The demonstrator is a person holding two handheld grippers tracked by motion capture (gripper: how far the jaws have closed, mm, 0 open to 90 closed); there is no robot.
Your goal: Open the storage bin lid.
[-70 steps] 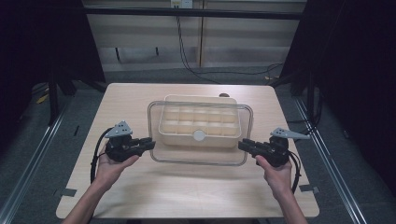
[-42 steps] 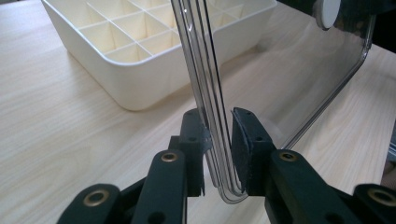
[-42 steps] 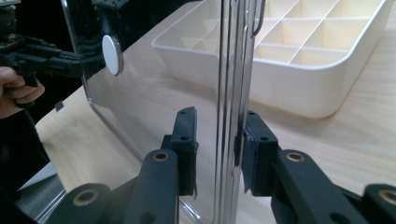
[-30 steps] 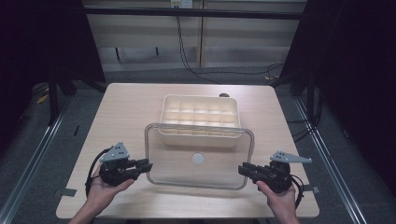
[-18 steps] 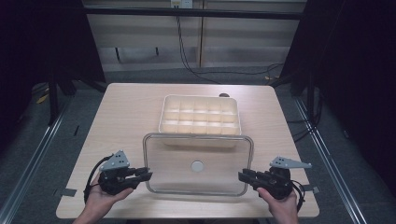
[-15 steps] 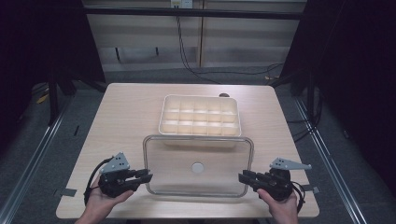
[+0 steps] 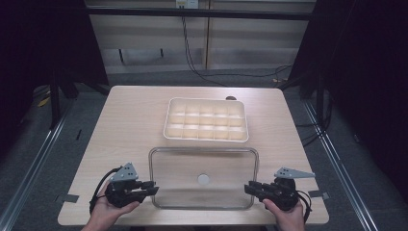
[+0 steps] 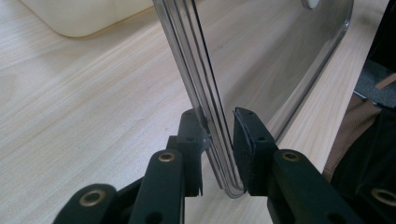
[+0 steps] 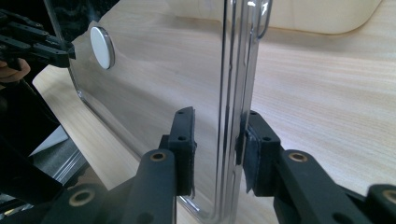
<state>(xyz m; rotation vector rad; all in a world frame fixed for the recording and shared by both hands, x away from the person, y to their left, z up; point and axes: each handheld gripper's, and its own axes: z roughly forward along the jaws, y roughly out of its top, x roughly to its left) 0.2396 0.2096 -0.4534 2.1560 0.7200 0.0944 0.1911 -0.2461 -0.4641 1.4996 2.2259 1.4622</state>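
A clear plastic lid (image 7: 203,179) lies on the near part of the wooden table (image 7: 125,125), between the two hand-held grippers. It has a small white round knob (image 7: 203,179) in its middle. The left gripper (image 7: 149,188) is at the lid's left short edge and the right gripper (image 7: 249,188) is at its right short edge — each one is held by a hand coming from the bottom of the high view.

In the left gripper view, the rim of the lid (image 8: 210,116) stands between the two black jaws. The jaws are not pressed together; one jaw seems to touch the rim and a narrow gap remains beside the other, so the grip looks released or very loose. In the right gripper view, the lid's rim (image 9: 233,116) also passes between the jaws. One jaw is at the rim, the other stands clearly apart from it — this gripper is released.

Farther on the table, just beyond the lid's far edge, sits a cream compartment tray (image 7: 206,120) with many small cells. The lid is off the tray and does not cover it.
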